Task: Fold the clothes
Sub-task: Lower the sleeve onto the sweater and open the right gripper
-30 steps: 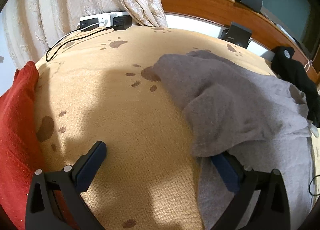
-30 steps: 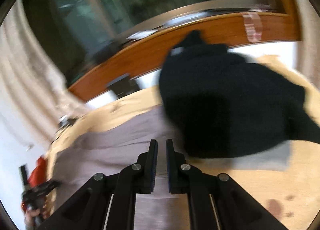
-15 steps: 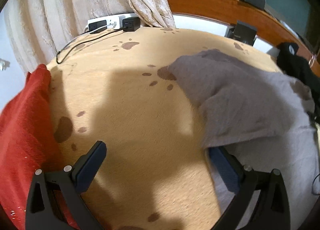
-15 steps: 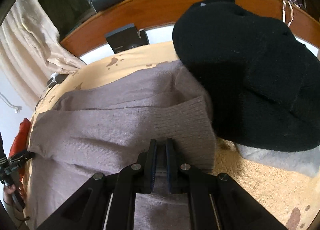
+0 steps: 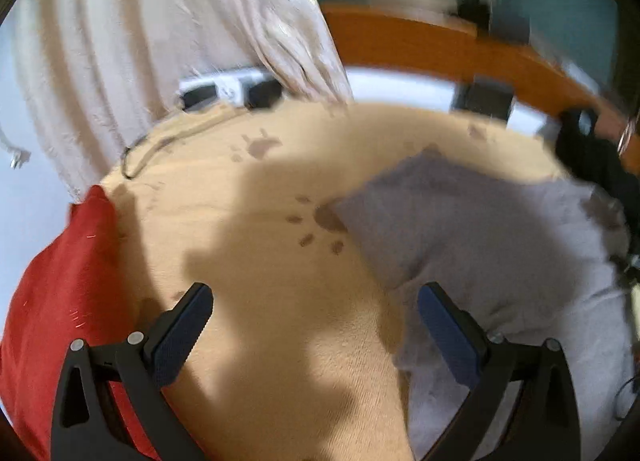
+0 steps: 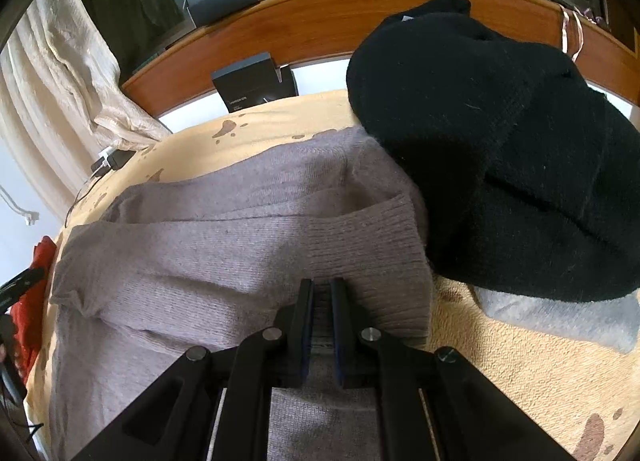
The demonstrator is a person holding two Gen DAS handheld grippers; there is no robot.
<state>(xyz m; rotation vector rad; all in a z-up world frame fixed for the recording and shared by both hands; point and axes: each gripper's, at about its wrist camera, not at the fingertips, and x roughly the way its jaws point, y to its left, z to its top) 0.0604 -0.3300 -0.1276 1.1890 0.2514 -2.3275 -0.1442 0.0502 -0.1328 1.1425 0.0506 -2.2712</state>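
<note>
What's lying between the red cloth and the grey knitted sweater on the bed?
In the left wrist view, only bare tan paw-print blanket separates the red cloth from the grey knitted sweater; nothing rests on it.

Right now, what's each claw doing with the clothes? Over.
Left gripper open, empty. Right gripper shut on grey sweater cuff. Black sweater lies over its far edge.
</note>
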